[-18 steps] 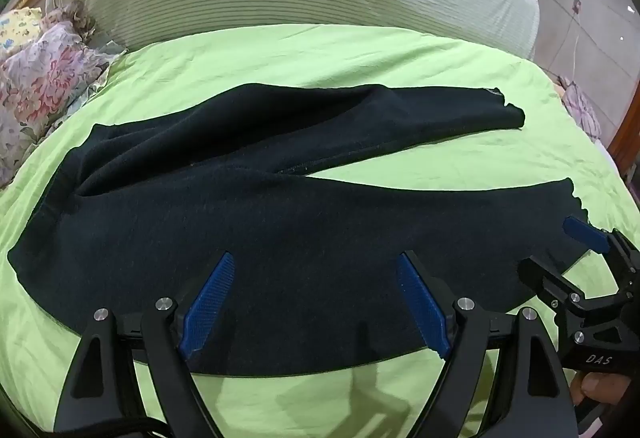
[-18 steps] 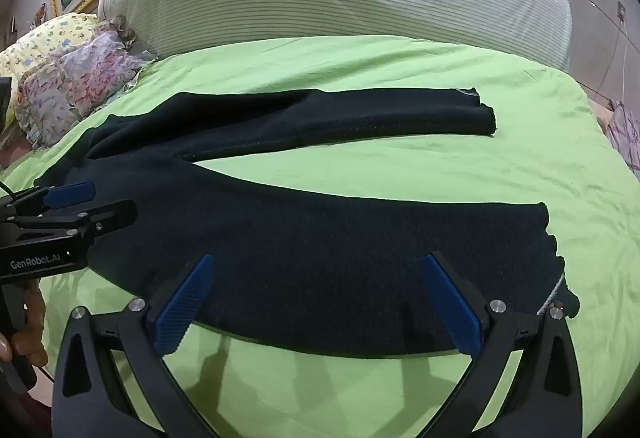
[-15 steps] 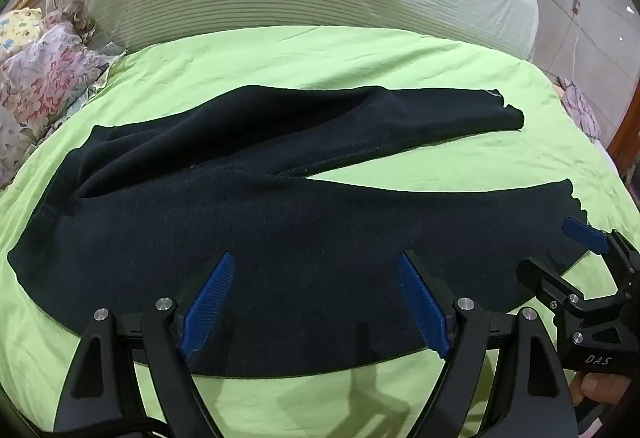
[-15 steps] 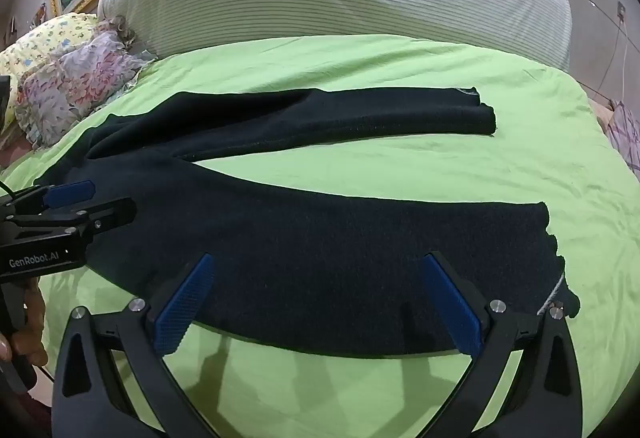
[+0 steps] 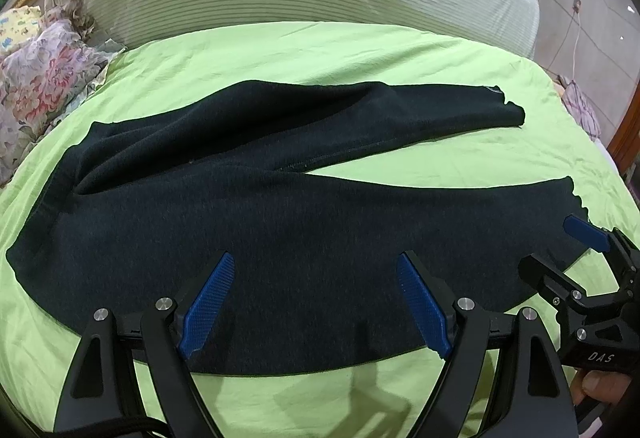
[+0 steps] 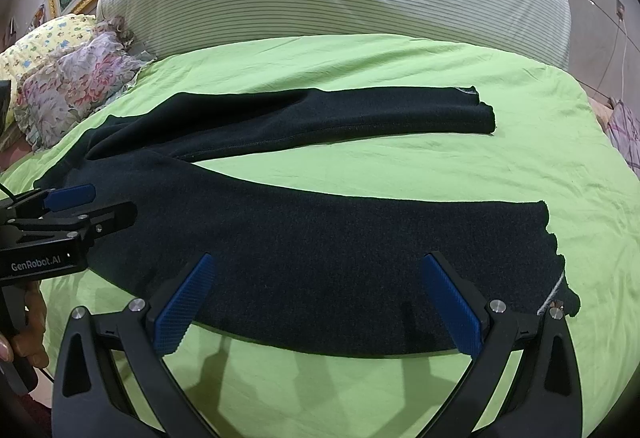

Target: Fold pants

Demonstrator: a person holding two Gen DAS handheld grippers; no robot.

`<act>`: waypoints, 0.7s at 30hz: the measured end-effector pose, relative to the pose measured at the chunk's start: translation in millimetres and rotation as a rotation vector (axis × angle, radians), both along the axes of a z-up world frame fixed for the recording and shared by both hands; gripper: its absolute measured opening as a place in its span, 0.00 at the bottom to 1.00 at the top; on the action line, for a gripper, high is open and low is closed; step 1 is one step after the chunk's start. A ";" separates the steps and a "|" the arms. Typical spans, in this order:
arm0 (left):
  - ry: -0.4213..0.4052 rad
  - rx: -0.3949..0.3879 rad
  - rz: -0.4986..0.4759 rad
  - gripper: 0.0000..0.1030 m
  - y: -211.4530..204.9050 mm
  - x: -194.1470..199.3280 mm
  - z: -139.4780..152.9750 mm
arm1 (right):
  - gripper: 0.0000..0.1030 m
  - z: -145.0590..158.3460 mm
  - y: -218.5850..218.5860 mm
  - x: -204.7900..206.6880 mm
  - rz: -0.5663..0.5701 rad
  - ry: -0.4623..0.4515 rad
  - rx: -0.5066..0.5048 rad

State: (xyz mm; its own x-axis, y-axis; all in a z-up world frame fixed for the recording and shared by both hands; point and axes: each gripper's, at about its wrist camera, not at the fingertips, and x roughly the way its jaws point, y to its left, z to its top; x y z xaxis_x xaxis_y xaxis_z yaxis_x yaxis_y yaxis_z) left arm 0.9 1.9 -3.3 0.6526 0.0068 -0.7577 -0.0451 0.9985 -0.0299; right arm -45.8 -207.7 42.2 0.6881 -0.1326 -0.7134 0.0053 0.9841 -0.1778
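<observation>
Dark fleece pants [image 5: 256, 238] lie spread across frame centre on green bedsheet [image 5: 320, 66], legs splayed rightward. Left gripper [image 5: 316, 302] and right gripper [image 6: 316, 302] both spread wide, empty, poised above near leg's lower edge, likely for lifting it.

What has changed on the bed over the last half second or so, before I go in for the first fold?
Nothing visibly changed. The dark fleece pants lie spread flat on the lime green bedsheet as before, and the left gripper and right gripper hover open over the near leg, gripping nothing.
</observation>
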 end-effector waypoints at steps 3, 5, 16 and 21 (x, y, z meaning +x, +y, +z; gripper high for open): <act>0.014 -0.007 -0.001 0.81 -0.2 1.2 -1.7 | 0.99 -0.4 -0.4 1.0 0.000 0.002 0.000; 0.017 -0.005 -0.003 0.81 -0.3 1.9 -2.2 | 0.99 -0.5 -0.4 0.3 -0.002 0.001 0.001; 0.056 0.004 -0.030 0.81 -2.0 6.8 -3.1 | 0.99 3.0 -2.9 1.2 -0.020 -0.004 0.015; 0.082 -0.018 -0.038 0.81 -2.2 9.0 -3.4 | 0.99 5.2 -6.9 0.2 -0.032 -0.007 0.022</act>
State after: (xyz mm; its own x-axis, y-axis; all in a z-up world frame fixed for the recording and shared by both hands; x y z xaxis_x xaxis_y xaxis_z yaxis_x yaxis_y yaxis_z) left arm 9.8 -0.3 -6.7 0.5882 -0.0310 -0.8082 -0.0104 0.9989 -0.0458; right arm -45.6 -214.6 47.3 0.6889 -0.1389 -0.7114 0.0383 0.9871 -0.1556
